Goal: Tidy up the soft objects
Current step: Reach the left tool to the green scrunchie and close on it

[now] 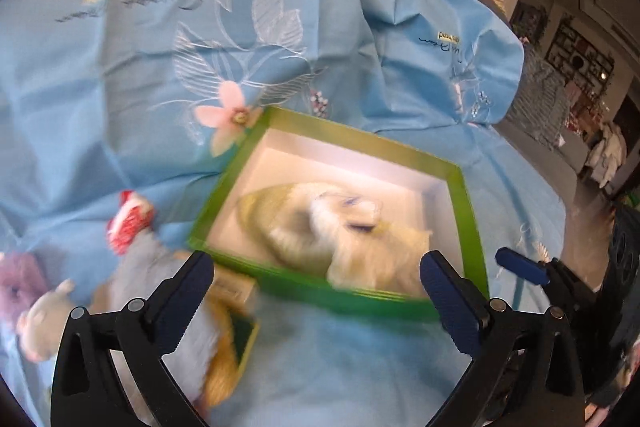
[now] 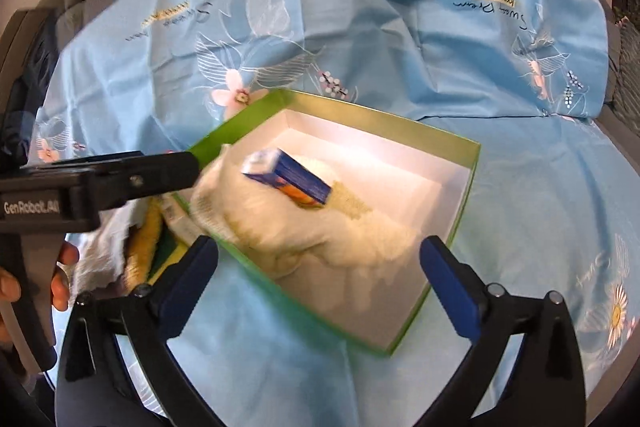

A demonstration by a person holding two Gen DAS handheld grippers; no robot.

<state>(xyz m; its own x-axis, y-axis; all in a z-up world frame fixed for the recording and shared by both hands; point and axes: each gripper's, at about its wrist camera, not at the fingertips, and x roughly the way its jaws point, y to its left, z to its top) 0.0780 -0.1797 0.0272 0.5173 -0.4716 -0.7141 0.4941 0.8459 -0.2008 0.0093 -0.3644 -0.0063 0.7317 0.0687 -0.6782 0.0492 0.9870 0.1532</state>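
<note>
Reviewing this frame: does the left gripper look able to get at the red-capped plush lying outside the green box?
Probably yes. The left gripper is open and empty, and the red-capped plush lies uncovered on the blue sheet, left of the green box.

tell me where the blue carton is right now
In the right wrist view the blue carton lies on the white plush toy inside the green box, toward its left side.

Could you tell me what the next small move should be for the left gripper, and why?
Probably swing the left gripper, jaws wide and holding nothing, left toward the plush toys lying outside the green box on the blue sheet. The white fluffy toy already sits in the box with room beside it, so the loose ones look like the next to gather.
</note>
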